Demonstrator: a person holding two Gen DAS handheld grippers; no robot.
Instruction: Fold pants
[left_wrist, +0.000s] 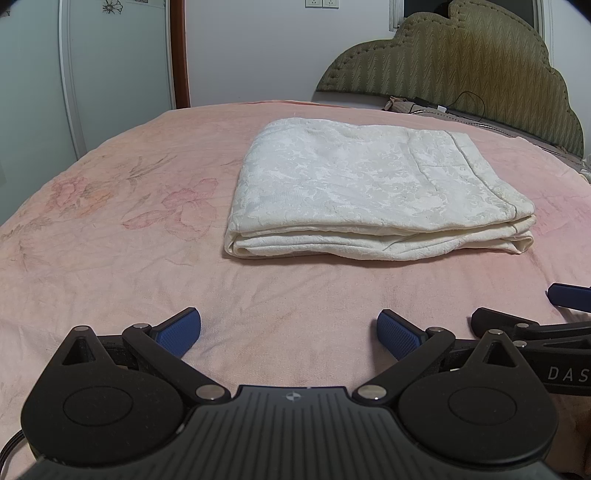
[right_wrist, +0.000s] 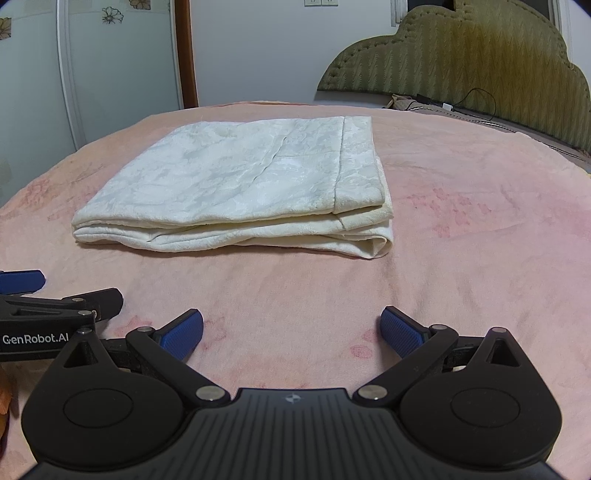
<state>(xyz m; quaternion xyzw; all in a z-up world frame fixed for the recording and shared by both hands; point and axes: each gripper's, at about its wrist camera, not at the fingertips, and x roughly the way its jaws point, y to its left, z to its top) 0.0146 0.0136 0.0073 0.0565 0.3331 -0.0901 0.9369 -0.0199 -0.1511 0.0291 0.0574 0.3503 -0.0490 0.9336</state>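
Note:
The cream-white patterned pants (left_wrist: 373, 192) lie folded into a flat rectangular stack on the pink bed cover (left_wrist: 110, 258). They also show in the right wrist view (right_wrist: 240, 188), left of centre. My left gripper (left_wrist: 290, 332) is open and empty, low over the cover, well short of the stack's near edge. My right gripper (right_wrist: 291, 332) is open and empty, likewise short of the stack. Each gripper shows at the other view's side edge, so they sit side by side.
An olive padded headboard (left_wrist: 461, 70) stands at the back right, with a black cable (left_wrist: 469, 103) on the bed by it. A white wardrobe (left_wrist: 110, 74) and a brown door frame (left_wrist: 181, 51) are at the back left.

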